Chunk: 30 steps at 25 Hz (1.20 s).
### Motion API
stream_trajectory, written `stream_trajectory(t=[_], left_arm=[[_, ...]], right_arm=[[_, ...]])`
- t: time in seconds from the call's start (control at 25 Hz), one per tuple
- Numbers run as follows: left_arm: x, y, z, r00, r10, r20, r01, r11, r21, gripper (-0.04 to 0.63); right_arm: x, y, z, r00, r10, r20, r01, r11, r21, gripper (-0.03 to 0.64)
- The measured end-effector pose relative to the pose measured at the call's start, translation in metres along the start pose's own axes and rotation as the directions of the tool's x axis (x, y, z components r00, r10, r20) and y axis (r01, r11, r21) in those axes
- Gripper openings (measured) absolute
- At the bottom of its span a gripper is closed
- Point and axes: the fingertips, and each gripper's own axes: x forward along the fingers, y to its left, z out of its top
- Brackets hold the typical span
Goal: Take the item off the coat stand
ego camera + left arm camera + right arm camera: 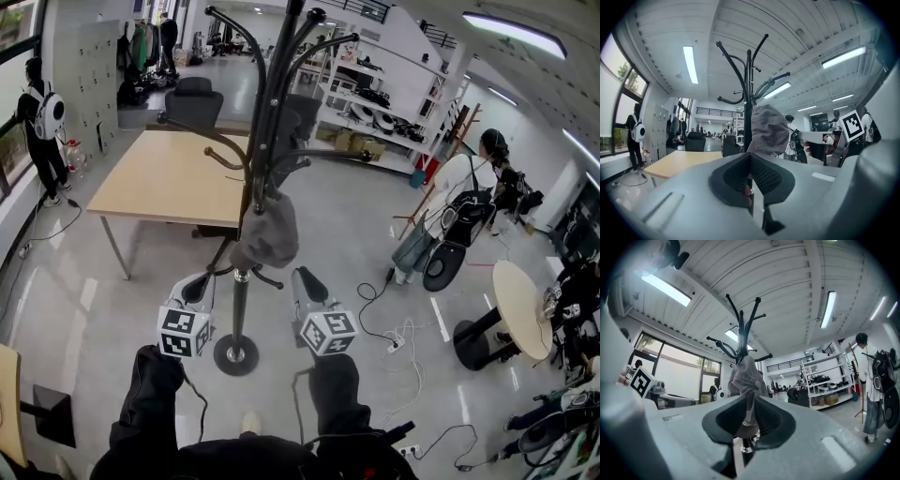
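Left gripper (199, 284) closed and empty, right gripper (302, 278) slightly parted, empty too. The grey hat (267, 234) just ahead of both hangs on the coat stand (253, 178), so nothing's off yet.

grey cap (267, 232) on coat stand (241, 305)

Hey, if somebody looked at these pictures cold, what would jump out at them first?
First, the tall black coat stand in the middle of the room, with a grey cap hanging from it about halfway up. Next, the left gripper and right gripper, each carrying a black-and-white marker cube, point toward the stand from either side of its pole. Behind it, at left, stands a pale wooden table.
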Motion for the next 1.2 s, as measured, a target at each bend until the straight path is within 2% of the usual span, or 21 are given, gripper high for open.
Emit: stream_trajectory(t=[0.24, 0.44, 0.72, 1.2], left_arm=[[0.000, 0.000, -0.001, 1.000, 0.009, -0.004, -0.009, 1.000, 0.002, 0.002], [0.004, 0.003, 0.000, 1.000, 0.018, -0.003, -0.018, 1.000, -0.002, 0.002], [0.009, 0.007, -0.001, 1.000, 0.031, -0.003, -0.031, 1.000, -0.004, 0.002], [0.010, 0.014, -0.001, 0.998, 0.063, -0.009, -0.063, 0.998, -0.008, 0.002]], right_arm=[[0.008, -0.001, 0.001, 1.000, 0.027, -0.008, -0.027, 1.000, -0.010, 0.079], [0.021, 0.000, -0.005, 0.996, 0.072, -0.045, -0.072, 0.997, -0.013, 0.133], [0.035, -0.006, -0.011, 0.995, 0.079, -0.065, -0.080, 0.997, -0.019, 0.174], [0.050, -0.008, -0.008, 0.992, 0.108, -0.072, -0.109, 0.994, -0.013, 0.179]])
